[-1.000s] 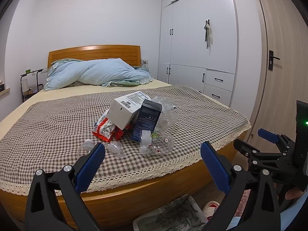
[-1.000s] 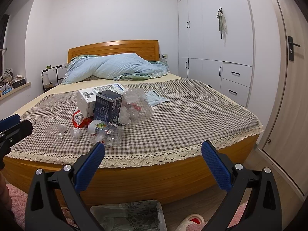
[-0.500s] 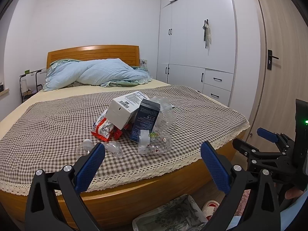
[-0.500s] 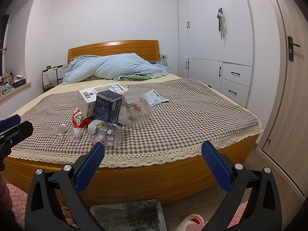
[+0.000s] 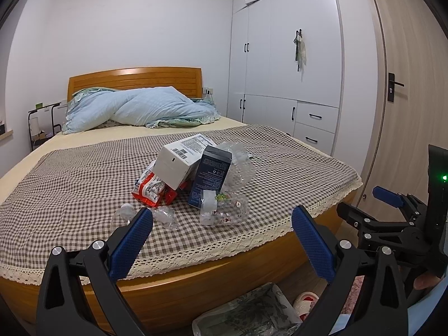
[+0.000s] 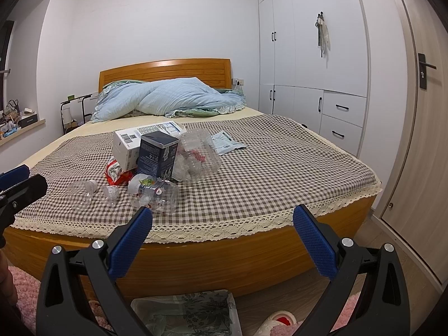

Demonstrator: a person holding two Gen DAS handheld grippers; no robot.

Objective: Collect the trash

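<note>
Trash lies in a heap on the checked bedspread (image 5: 70,184): a white box (image 5: 179,162), a dark blue box (image 5: 211,175), a red snack wrapper (image 5: 148,189), a big clear jar (image 6: 200,154) and crushed clear bottles (image 5: 224,208) (image 6: 156,191). A flat packet (image 6: 226,142) rests apart, farther back. My left gripper (image 5: 222,228) hovers open before the bed's foot, empty. My right gripper (image 6: 222,228) is open too, also empty, short of the bed's edge. A bin lined with a floral bag (image 6: 187,313) stands on the floor below both.
The wooden bed frame (image 6: 224,260) runs across in front. White wardrobes (image 6: 313,56) and a door (image 6: 425,112) stand at the right. A blue quilt (image 6: 168,100) is piled by the headboard. A slipper (image 6: 277,322) and pink rug (image 6: 22,285) lie on the floor.
The left wrist view has drifted slightly, so the trash heap sits a little lower and to the left. The right gripper has hardly moved. Both stay open.
</note>
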